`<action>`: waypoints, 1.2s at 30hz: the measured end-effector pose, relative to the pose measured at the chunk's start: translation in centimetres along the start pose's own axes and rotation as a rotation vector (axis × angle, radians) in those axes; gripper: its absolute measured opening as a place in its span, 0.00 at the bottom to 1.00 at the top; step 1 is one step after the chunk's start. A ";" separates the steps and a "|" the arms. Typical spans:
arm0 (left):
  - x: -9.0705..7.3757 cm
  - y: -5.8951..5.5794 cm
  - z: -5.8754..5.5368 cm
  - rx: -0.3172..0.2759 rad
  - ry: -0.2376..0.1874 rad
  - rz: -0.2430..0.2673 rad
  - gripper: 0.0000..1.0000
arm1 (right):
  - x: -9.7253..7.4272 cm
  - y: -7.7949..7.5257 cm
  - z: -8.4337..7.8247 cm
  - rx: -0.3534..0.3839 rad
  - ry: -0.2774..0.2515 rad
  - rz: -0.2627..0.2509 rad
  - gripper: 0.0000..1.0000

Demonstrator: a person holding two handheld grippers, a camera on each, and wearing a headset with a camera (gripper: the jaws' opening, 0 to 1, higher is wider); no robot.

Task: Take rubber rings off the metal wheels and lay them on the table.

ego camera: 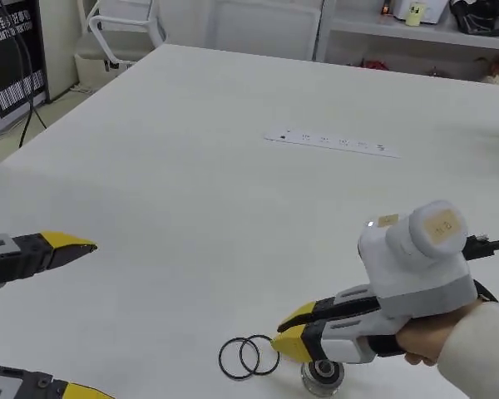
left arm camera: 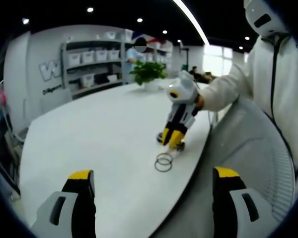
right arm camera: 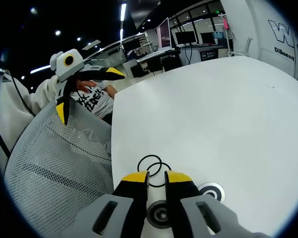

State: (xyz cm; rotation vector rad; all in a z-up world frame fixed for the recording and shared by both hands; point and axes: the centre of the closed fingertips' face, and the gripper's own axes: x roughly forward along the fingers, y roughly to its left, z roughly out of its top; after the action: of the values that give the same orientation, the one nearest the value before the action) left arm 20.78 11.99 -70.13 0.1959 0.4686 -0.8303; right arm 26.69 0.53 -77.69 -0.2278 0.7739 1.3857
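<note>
Two black rubber rings lie overlapping on the white table near its front edge. Just right of them stands a metal wheel, with a second wheel beside it. My right gripper hovers low over the wheel, its yellow tips almost together with nothing between them. My left gripper hangs well to the left, jaws spread wide and empty.
A white power strip lies flat mid-table. A mesh chair back sits close against the table's near edge. A chair and shelves stand beyond the far side.
</note>
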 end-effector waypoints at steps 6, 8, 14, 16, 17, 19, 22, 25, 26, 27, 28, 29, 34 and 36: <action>-0.1 0.2 0.2 0.003 -0.002 0.003 1.00 | -1.7 -0.5 0.8 0.006 -0.047 -0.018 0.11; -0.1 0.2 0.3 0.007 -0.001 0.003 1.00 | -2.3 -0.8 1.0 0.008 -0.060 -0.028 0.11; 0.0 0.3 0.6 0.014 -0.002 0.000 1.00 | -4.1 -1.7 1.5 0.015 -0.112 -0.061 0.14; 0.1 0.3 0.7 0.017 -0.002 0.000 1.00 | -4.8 -1.9 1.9 0.009 -0.141 -0.070 0.18; 0.1 0.3 0.7 0.018 -0.001 -0.001 1.00 | -5.1 -2.0 2.0 0.011 -0.148 -0.075 0.18; 0.1 0.3 0.8 0.021 -0.001 -0.001 1.00 | -5.8 -2.3 2.2 0.015 -0.171 -0.088 0.18; 0.1 0.4 1.1 0.027 -0.004 -0.002 1.00 | -6.5 -2.8 2.1 0.022 -0.187 -0.109 0.19; 0.1 0.5 1.5 0.035 -0.009 -0.004 1.00 | -7.1 -3.1 1.7 0.024 -0.195 -0.128 0.19; 0.1 0.5 1.7 0.037 -0.009 -0.005 1.00 | -7.4 -3.2 1.6 0.025 -0.199 -0.134 0.19; 0.1 0.5 1.7 0.039 -0.010 -0.006 1.00 | -7.5 -3.3 1.5 0.026 -0.200 -0.138 0.20; 0.1 0.5 1.9 0.042 -0.012 -0.007 1.00 | -7.6 -3.3 1.4 0.026 -0.202 -0.142 0.20; 0.2 0.5 2.0 0.044 -0.013 -0.007 1.00 | -7.8 -3.4 1.2 0.023 -0.203 -0.145 0.21; 0.3 0.4 2.6 0.056 -0.019 -0.014 0.99 | -7.8 -3.6 -0.1 0.005 -0.176 -0.168 0.30; 0.3 0.3 2.9 0.059 -0.024 -0.018 0.99 | -7.8 -3.7 -0.7 0.003 -0.169 -0.170 0.28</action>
State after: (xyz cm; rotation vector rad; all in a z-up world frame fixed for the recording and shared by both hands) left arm 22.16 10.98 -67.69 0.2357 0.4239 -0.8636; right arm 29.94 -6.80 -74.55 -0.1673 0.6026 1.2257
